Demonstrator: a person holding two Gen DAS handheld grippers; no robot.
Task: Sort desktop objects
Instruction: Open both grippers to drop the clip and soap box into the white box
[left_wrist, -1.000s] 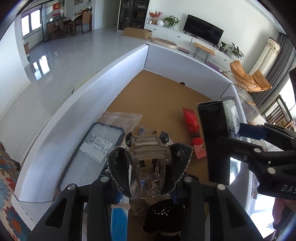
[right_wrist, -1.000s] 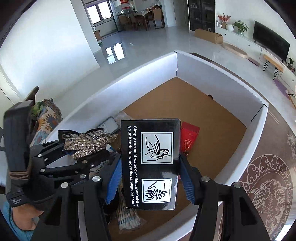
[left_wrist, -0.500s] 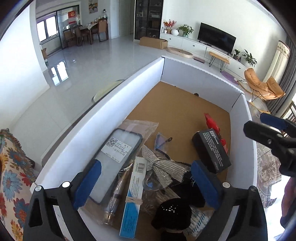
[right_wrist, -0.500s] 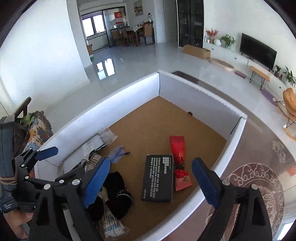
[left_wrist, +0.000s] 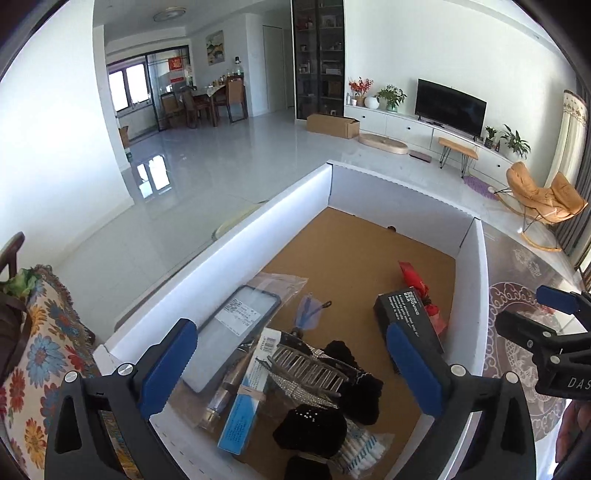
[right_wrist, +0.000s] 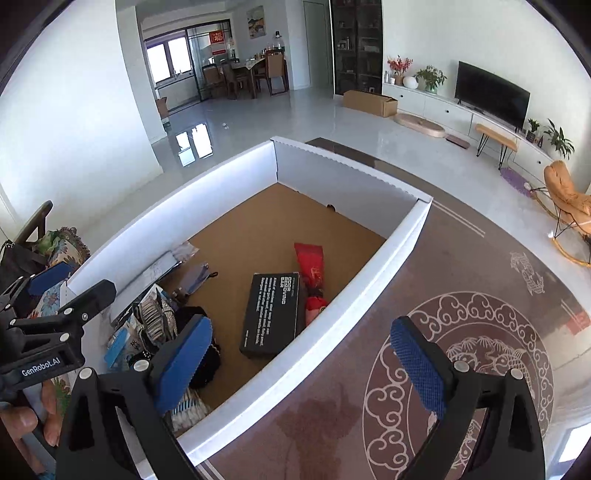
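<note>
1. Black box (right_wrist: 271, 314) lies flat on the white tray's (right_wrist: 332, 325) cork floor, touching the red packet (right_wrist: 312, 264).
2. It looks stiff and light; grip across its long sides.
3. Left gripper (left_wrist: 291, 369) and right gripper (right_wrist: 301, 362): jaws opening, nothing between them.

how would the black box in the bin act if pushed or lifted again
The black box looks stiff: its edges are straight and its faces flat. It lies flat on the cardboard floor, so it would likely slide, not roll or tip. One end sits against the red packet, which a push might drag along.
</note>
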